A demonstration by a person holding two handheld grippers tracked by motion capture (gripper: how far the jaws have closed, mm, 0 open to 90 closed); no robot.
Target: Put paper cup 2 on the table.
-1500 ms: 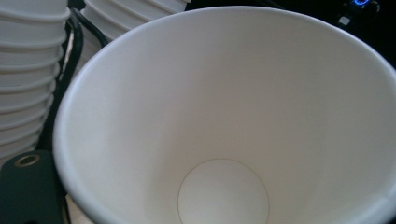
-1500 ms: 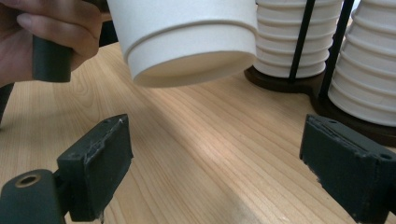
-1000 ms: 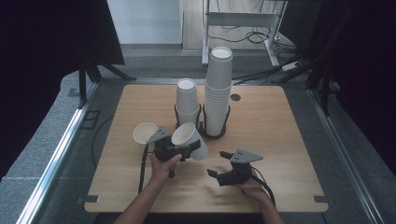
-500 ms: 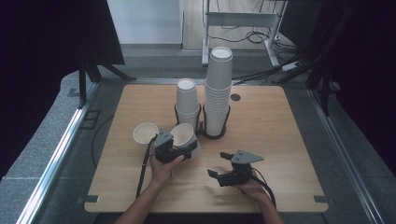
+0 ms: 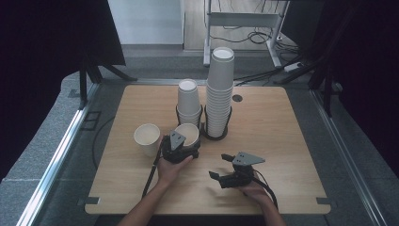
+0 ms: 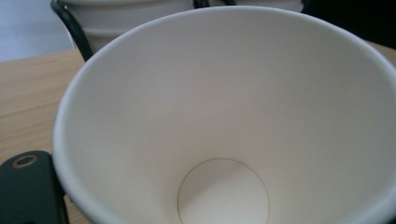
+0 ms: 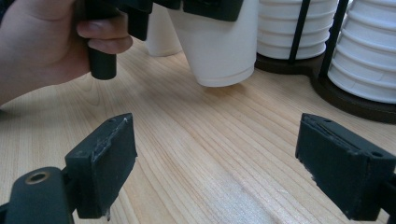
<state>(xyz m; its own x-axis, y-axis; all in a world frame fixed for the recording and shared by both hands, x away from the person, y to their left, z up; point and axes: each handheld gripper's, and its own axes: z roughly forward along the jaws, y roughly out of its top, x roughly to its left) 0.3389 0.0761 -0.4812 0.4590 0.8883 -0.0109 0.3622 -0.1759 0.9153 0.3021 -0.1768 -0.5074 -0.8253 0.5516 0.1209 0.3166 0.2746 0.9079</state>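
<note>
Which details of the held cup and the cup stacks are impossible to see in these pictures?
- Left gripper: in the left gripper view the held cup hides how the jaws meet it.
- Cup bottom: the right gripper view cannot tell whether it touches the table.
- Tall stack: its cups are too small to count in the high view.
- Short stack: the right gripper view's top edge cuts it off.

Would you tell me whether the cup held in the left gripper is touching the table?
Apart: the right gripper view shows the cup base hanging above the table.
</note>
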